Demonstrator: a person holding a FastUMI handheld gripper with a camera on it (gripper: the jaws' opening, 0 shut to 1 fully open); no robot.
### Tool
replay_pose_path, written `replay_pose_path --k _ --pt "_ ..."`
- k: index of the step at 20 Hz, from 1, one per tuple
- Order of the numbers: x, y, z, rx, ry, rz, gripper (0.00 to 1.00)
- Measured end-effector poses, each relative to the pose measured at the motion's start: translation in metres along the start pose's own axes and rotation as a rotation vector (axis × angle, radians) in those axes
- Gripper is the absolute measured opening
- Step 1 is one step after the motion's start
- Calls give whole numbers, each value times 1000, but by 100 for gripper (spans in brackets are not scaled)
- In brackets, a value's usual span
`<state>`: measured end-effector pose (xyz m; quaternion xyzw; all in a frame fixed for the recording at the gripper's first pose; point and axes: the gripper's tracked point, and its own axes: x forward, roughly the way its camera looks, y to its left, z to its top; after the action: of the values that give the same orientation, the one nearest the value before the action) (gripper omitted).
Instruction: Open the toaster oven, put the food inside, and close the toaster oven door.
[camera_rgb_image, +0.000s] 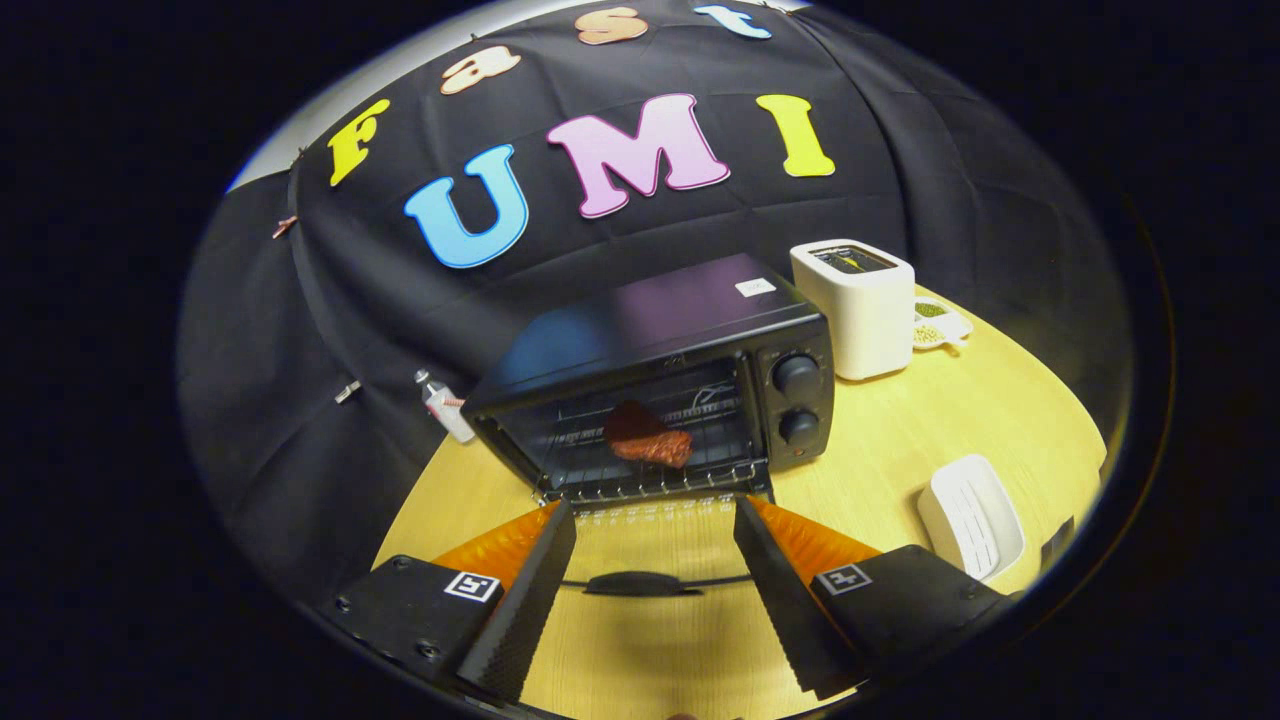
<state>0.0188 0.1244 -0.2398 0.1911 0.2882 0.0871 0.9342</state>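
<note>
Hand-held gripper (655, 590): fingers spread wide, grasping nothing. Between them lies the lowered glass door (650, 545) of the toaster oven (660, 385), its handle (643, 584) running crosswise from finger to finger, near their tips. Food (648, 436), a reddish-brown piece, rests on the rack inside the cavity, straight ahead beyond the door. Judgement: loading is done; closing remains. The handle's crosswise axis calls for a lift from beneath, swinging the door up and away toward the cavity above the worktop (930, 440).

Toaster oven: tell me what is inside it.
A reddish piece of food lies on the wire rack inside the toaster oven, door down. The back is too dark to judge. The hand-held gripper is open, empty.
</note>
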Motion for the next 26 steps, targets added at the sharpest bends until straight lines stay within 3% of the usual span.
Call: replay_pose_path --k 13,21,26 --pt "7 12 -129 -124 300 -43 99" --pt "58 -5 -154 -181 362 -168 99" --pt "74 -12 -147 -197 344 -256 97"
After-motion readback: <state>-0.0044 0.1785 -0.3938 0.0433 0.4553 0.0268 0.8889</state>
